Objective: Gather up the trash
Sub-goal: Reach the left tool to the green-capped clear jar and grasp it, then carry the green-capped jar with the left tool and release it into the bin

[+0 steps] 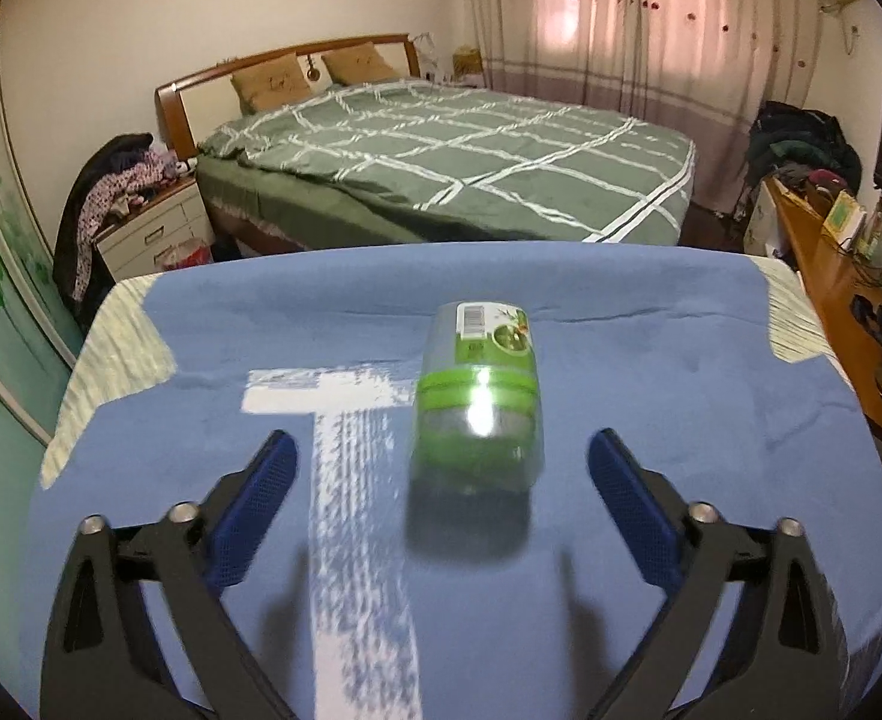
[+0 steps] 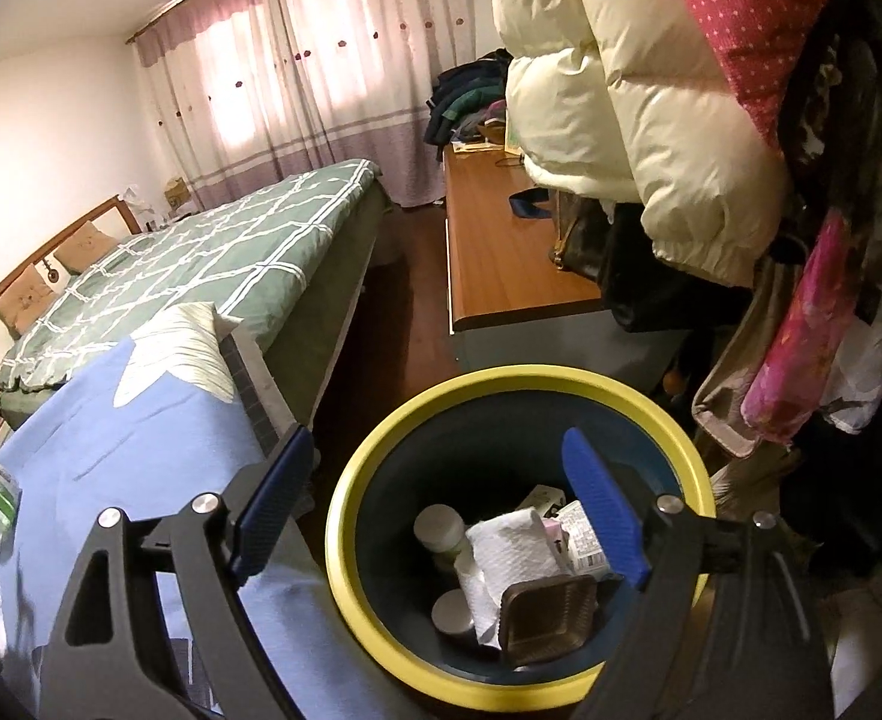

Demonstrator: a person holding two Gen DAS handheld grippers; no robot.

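The green-labelled jar (image 1: pixel 476 402) lies at 12 o'clock between the spread left claw (image 1: pixel 441 462); it could be rolled away if nudged. The right claw (image 2: pixel 435 480) is held apart, empty, over the bin (image 2: pixel 345 546).

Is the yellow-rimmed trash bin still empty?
No, the yellow-rimmed dark trash bin already holds a crumpled white paper towel, a brown square tray and round white lids.

Both tongs (image 1: pixel 441 456) (image 2: pixel 435 468) agape, empty.
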